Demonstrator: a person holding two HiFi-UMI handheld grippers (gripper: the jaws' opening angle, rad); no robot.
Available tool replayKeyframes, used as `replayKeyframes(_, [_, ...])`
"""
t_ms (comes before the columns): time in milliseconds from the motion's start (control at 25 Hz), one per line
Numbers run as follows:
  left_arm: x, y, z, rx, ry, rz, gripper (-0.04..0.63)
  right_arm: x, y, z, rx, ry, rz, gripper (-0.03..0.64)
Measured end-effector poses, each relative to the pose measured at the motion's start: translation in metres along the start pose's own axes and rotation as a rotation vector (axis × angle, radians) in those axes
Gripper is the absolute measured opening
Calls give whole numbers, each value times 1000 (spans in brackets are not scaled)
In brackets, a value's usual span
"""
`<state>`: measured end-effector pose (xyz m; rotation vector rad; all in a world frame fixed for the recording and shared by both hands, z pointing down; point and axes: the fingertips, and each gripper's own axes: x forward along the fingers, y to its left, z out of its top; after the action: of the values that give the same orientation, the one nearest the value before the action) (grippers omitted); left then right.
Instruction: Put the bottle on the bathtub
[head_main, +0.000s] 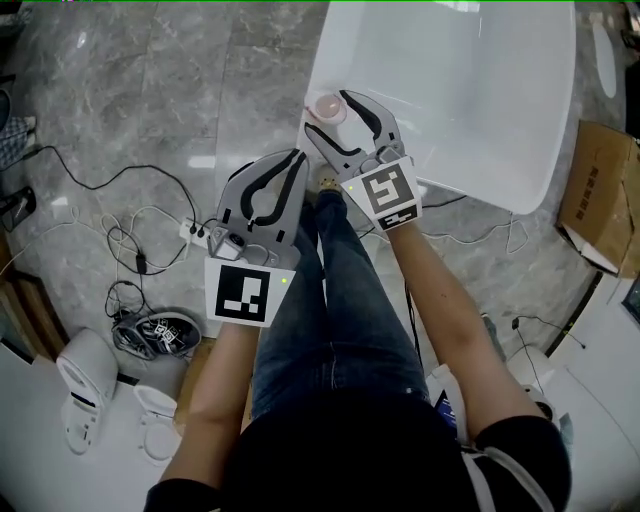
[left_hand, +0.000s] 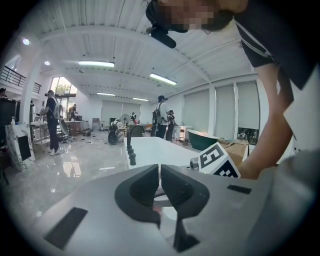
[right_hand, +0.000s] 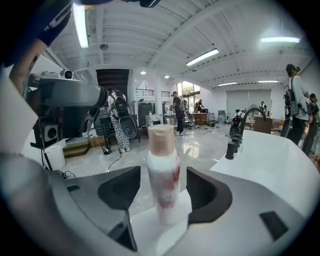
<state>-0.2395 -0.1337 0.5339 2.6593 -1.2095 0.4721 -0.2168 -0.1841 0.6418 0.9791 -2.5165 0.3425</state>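
A white bottle (right_hand: 164, 180) with a peach cap and red print stands upright on the corner of the white bathtub's rim (right_hand: 270, 160). My right gripper (right_hand: 164, 176) is open around it, with a gap on each side between bottle and pads. From the head view the bottle's cap (head_main: 327, 105) shows between the right gripper's (head_main: 331, 117) fingers at the tub's near left corner (head_main: 322, 70). My left gripper (head_main: 297, 158) hangs shut and empty over the floor, just left of the right one. In its own view the left gripper (left_hand: 160, 172) has its jaws touching, facing the tub (left_hand: 150, 150).
A dark faucet (right_hand: 239, 127) rises from the tub's rim beyond the bottle. On the marble floor lie a power strip with cables (head_main: 195, 232) and shoes (head_main: 160, 335). A cardboard box (head_main: 600, 195) stands right of the tub. The person's legs (head_main: 330, 300) are below the grippers. People stand far off.
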Motion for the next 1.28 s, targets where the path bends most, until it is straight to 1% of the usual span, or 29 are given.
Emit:
replayKeyframes(80, [-8,-4,16,-2,-19,1,34,-23,3,4,35,12,-30,282])
replayKeyframes(200, [-23,-6,46,-62,-69,18,34,-63,11,20,96,7,-72,281])
replayKeyframes(240, [-27,-7,56,-69,-83,20,34,-76,13,28,111,0,-89,281])
replayKeyframes(320, [-36,-9,76,-63,-106,20,34,-101,12,48,156,-27,-127,281])
replayKeyframes(400, [-46,-8,99,-42,-134,27,34,-121,7,78,196,-82,-164,270])
replayKeyframes(440, [-53,-8,111,-28,-147,34,34,-132,5,96,201,-113,-182,233])
replayKeyframes(480, [-62,-9,122,-19,-153,45,34,-145,6,113,202,-140,-197,169])
replayKeyframes(560, [-84,-15,141,-13,-153,79,34,-172,13,145,201,-177,-209,93])
replayKeyframes(640, [-101,-14,157,0,-149,126,34,-193,19,179,181,-222,-213,61])
replayKeyframes(720, [-114,-9,177,10,-168,165,34,-210,22,214,138,-267,-234,45])
replayKeyframes(880, [-139,3,223,2,-236,240,34,-245,32,274,59,-348,-288,37])
replayKeyframes(1040, [-169,7,263,14,-295,307,34,-280,45,320,5,-428,-313,35])
replayKeyframes(1200, [-193,7,303,45,-352,351,34,-310,51,369,-66,-512,-334,35])
replayKeyframes(1280, [-201,6,319,70,-371,367,34,-320,54,386,-85,-539,-342,35])
